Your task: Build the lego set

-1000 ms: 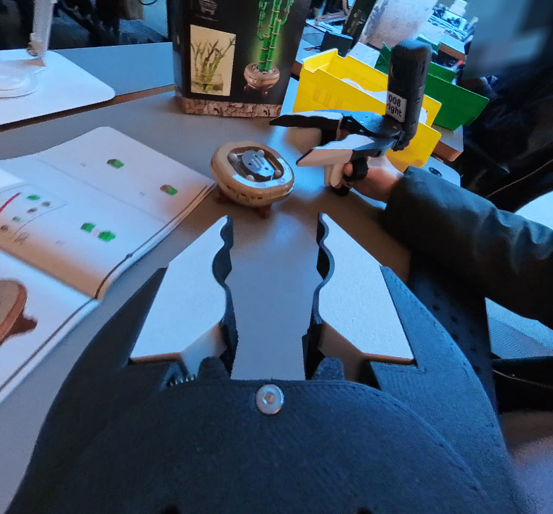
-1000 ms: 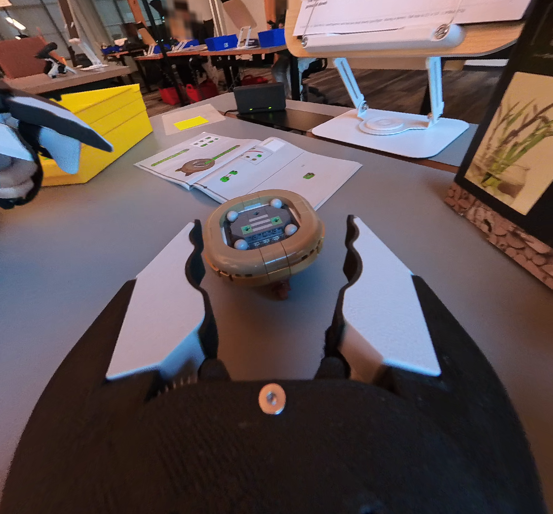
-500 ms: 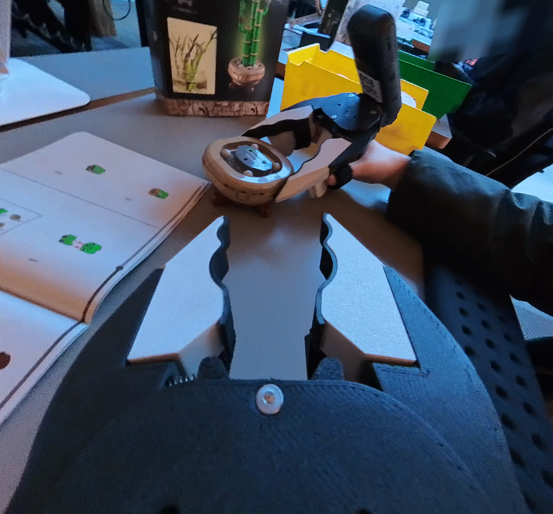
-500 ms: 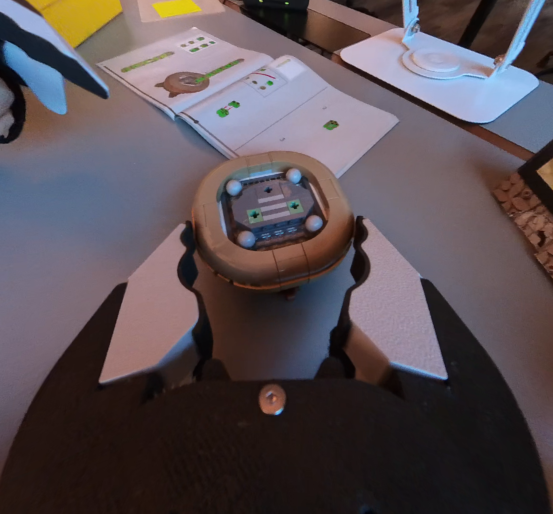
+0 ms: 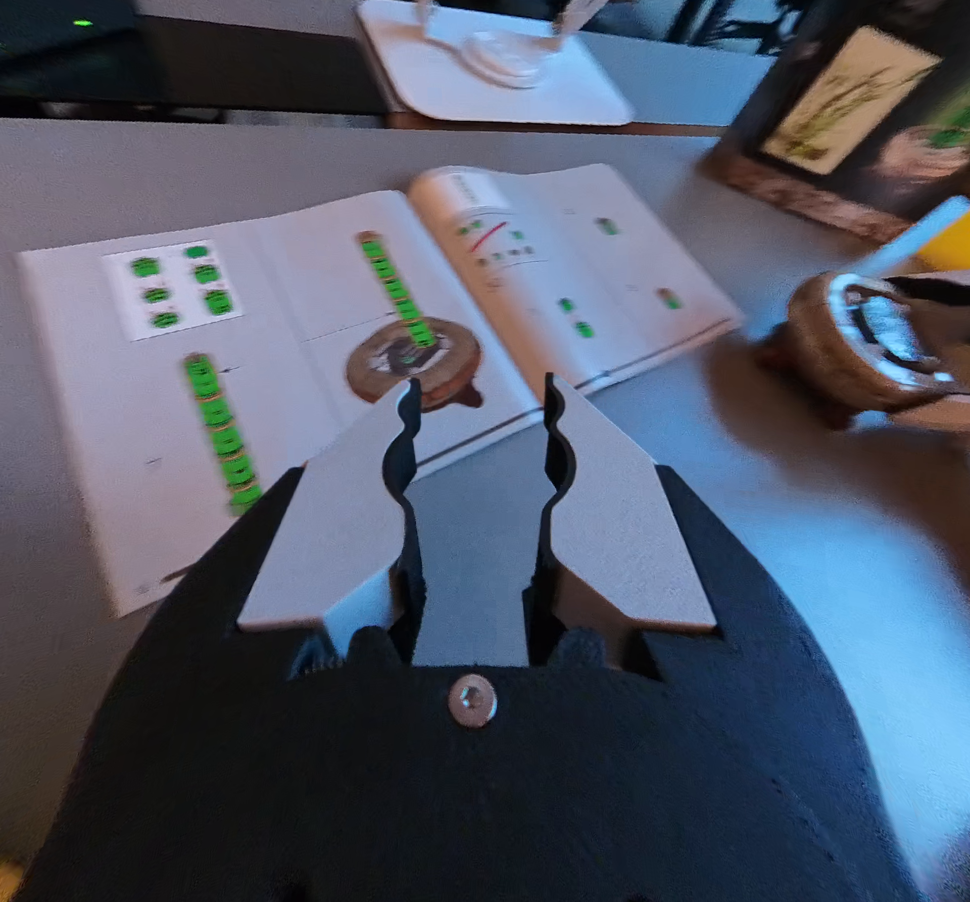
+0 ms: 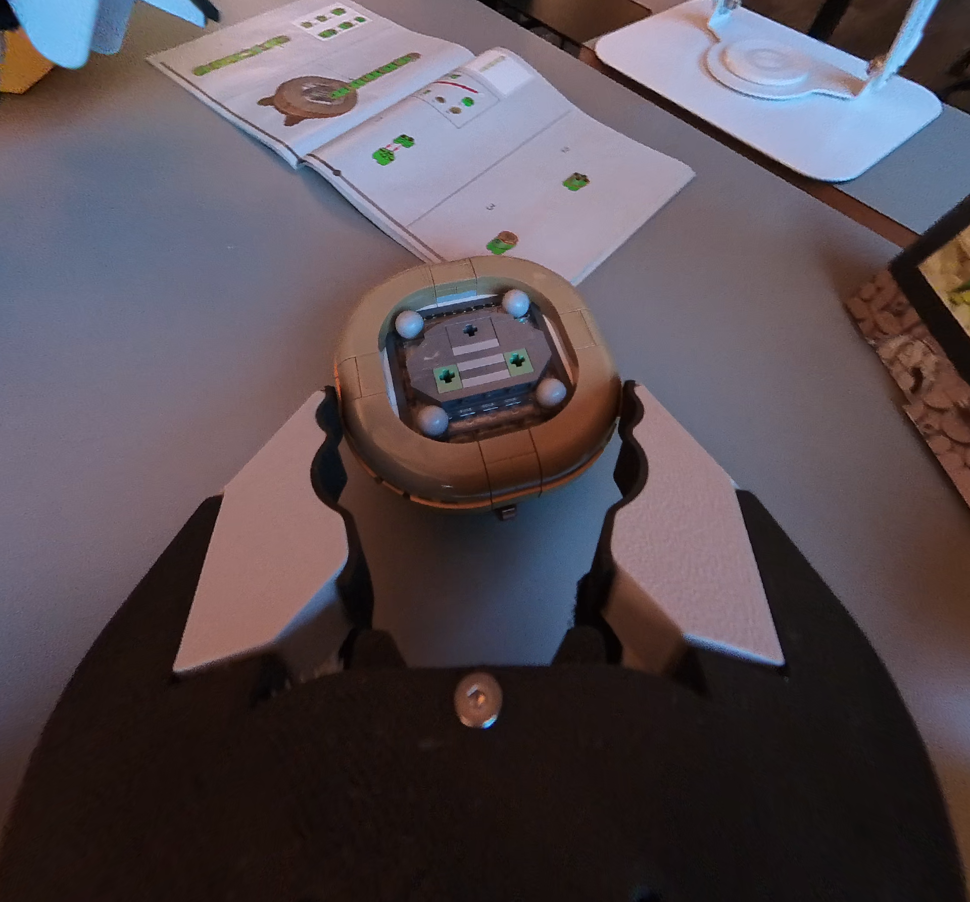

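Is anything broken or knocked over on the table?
Nothing looks broken. The tan lego pot is gripped by the right gripper and looks whole. The instruction booklet lies open and flat. The left gripper is empty.

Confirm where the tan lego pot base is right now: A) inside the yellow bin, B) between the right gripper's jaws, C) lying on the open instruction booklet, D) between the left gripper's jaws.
B: in the right wrist view the tan lego pot base sits between the jaws of the right gripper, its sides against them; the left gripper holds nothing.
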The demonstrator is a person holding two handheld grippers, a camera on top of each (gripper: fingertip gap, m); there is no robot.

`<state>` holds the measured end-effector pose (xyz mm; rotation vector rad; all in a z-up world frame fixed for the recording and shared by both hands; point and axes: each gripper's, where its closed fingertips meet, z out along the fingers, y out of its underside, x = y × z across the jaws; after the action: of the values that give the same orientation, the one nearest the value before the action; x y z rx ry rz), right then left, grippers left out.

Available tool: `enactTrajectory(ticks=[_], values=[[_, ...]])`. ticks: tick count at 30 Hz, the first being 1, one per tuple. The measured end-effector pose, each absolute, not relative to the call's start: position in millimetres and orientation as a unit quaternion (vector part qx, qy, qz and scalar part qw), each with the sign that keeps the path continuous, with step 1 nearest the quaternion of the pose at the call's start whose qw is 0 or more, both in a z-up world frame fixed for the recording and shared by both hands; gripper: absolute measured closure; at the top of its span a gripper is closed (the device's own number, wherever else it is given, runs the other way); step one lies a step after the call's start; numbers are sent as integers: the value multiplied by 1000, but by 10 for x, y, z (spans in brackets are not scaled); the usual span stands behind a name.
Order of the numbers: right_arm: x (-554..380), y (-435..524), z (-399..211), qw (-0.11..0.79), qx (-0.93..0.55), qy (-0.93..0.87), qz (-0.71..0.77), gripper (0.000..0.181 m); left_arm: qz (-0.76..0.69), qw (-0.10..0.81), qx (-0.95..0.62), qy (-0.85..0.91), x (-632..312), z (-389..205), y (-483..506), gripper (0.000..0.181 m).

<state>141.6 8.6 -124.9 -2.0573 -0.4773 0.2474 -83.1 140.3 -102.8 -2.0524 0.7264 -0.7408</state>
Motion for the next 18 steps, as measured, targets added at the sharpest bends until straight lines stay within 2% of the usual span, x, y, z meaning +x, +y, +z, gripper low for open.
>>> enactTrajectory(ticks=[2,6,11,13,18], values=[[1454,83,-1253,484,-849,-187,101,77,-246,419,-825,288,-911,-1098,1479,128],[1467,73,-1260,476,-855,-183,92,78,-170,425,-836,304,-965,-1241,1560,129],[1627,37,-1254,462,-868,-179,38,81,-157,413,-833,333,-877,-1334,1530,127],[1712,28,-1260,457,-874,-166,24,83,-140,411,-844,315,-951,-1358,1601,141],[1817,23,-1305,441,-883,-162,-17,89,-187,375,-858,297,-940,-1358,1524,135]])
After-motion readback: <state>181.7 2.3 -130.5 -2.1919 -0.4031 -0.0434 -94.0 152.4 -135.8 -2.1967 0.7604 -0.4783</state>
